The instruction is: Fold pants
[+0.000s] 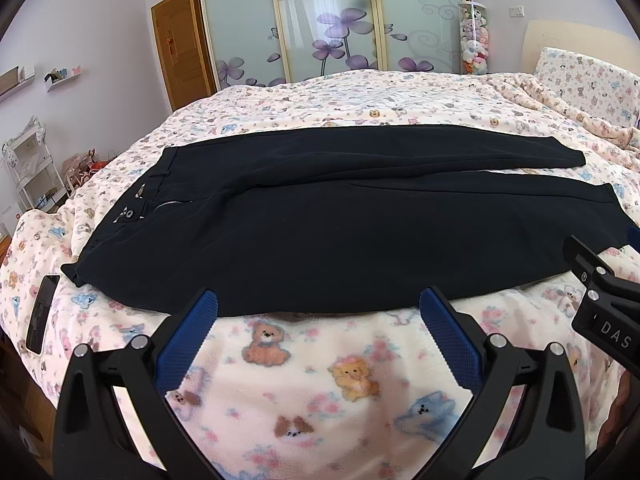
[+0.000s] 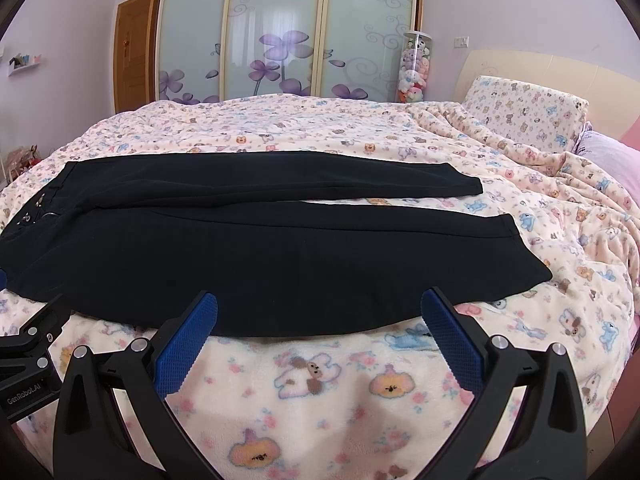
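Note:
Dark navy pants (image 1: 340,232) lie flat on the bed, waistband to the left, both legs stretched to the right with a narrow gap between them. They also show in the right wrist view (image 2: 260,256). My left gripper (image 1: 318,304) is open and empty, its blue pads just at the near edge of the near leg. My right gripper (image 2: 320,304) is open and empty too, at the near edge of the same leg, closer to the hem. The right gripper's body shows at the right edge of the left wrist view (image 1: 600,292).
The bed is covered by a pink teddy-bear blanket (image 1: 320,380). A dark phone (image 1: 42,312) lies near the bed's left edge. A pillow (image 2: 528,108) and rumpled blanket sit at the right. Sliding wardrobe doors (image 2: 280,40) stand behind the bed.

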The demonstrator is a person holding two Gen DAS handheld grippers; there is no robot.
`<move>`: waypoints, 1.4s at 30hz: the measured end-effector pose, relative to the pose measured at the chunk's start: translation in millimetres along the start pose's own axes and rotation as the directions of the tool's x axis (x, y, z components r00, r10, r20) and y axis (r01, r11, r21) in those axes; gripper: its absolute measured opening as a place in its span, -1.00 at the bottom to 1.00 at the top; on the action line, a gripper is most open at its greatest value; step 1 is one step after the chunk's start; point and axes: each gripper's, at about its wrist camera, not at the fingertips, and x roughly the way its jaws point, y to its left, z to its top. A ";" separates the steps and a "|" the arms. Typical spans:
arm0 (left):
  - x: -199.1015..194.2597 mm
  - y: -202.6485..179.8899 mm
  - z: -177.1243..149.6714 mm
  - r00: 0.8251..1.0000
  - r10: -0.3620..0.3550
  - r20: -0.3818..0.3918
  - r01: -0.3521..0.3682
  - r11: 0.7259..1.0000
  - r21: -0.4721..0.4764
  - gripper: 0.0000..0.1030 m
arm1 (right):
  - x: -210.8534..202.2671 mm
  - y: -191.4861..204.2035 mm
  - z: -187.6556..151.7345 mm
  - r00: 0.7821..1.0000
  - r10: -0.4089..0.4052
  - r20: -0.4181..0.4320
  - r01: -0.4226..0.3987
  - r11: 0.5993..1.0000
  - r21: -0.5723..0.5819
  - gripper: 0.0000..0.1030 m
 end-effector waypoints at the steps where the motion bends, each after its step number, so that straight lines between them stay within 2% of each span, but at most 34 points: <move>1: -0.2 -0.7 -0.5 1.000 0.000 -0.001 0.000 1.000 0.000 0.96 | -0.1 0.2 -0.5 1.000 -0.001 0.000 0.001 1.000 0.000 0.97; 10: -0.3 -0.7 -0.1 1.000 -0.015 -0.005 0.015 1.000 -0.002 0.96 | 0.1 0.0 -0.2 1.000 0.000 -0.002 0.000 1.000 0.000 0.97; 14: -0.9 0.0 -0.2 1.000 0.010 0.001 -0.010 1.000 -0.013 0.96 | 0.3 0.1 -0.5 1.000 0.001 -0.003 -0.001 1.000 0.000 0.97; 37: -0.7 9.8 5.2 1.000 0.005 0.000 -0.005 1.000 -0.019 0.96 | 0.6 0.5 1.8 1.000 0.001 -0.007 -0.001 1.000 0.003 0.97; 42: 0.9 9.6 4.8 1.000 0.004 -0.007 -0.004 1.000 -0.020 0.96 | 12.1 -3.6 -12.4 0.999 0.003 -0.033 -0.002 1.000 0.009 0.97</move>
